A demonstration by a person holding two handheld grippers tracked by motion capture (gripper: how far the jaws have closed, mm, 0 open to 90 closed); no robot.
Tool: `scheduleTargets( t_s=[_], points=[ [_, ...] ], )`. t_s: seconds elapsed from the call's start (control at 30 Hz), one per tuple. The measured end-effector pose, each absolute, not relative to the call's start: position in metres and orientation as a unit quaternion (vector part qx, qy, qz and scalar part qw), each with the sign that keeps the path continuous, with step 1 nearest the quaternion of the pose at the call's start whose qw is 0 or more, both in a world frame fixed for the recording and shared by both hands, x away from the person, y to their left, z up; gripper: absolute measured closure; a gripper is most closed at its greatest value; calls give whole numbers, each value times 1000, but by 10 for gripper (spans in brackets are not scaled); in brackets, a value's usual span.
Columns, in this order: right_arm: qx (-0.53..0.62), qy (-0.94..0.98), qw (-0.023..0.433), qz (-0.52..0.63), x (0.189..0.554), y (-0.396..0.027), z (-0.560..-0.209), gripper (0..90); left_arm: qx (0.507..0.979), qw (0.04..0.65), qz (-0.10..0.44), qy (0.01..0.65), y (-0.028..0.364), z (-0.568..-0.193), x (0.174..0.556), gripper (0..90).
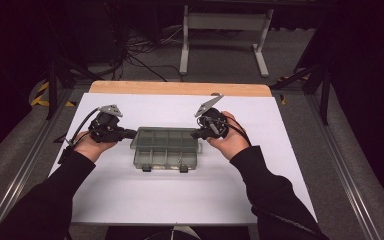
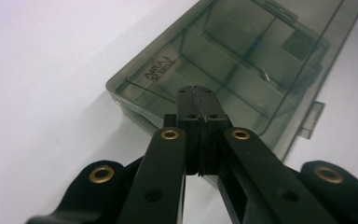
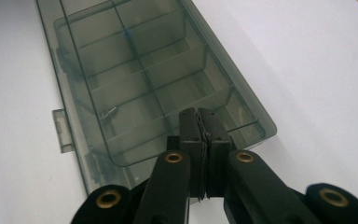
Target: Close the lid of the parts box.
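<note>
Left hand-held gripper (image 1: 128, 133) and right hand-held gripper (image 1: 196, 134), jaws pressed together, flank the translucent compartment box (image 1: 166, 146) on the table (image 1: 130, 200).

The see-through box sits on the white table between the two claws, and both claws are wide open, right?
Not quite. The box does sit between them on the white table, but the left claw and right claw are shut, as both gripper views show.

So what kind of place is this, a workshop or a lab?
Probably a lab recording setup: a white-covered table on a railed frame, loose cables on the grey carpet behind, dark surroundings, and a person working handheld grippers at a smoky plastic compartment box.
</note>
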State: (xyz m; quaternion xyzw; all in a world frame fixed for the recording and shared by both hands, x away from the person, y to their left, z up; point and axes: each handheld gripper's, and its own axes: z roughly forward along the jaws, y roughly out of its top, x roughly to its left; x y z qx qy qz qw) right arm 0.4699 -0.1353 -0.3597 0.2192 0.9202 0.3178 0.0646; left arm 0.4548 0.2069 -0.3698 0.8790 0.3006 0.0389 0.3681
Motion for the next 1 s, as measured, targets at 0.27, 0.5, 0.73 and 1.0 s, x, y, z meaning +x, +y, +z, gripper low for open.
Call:
scheduleTargets(
  t_s=[0.27, 0.5, 0.73, 1.0],
  points=[
    [220, 922, 50, 314, 462, -136, -361, 900, 893, 352, 18, 279, 202, -371, 449, 895],
    [222, 925, 39, 306, 454, -135, -363, 900, 902, 338, 5, 270, 199, -373, 446, 895],
    [220, 931, 31, 291, 449, -133, -366, 900, 909, 323, -1, 265, 195, -376, 444, 895],
    [213, 938, 18, 273, 443, -128, -373, 900, 917, 304, -7, 258, 190, -382, 439, 895]
  ],
)
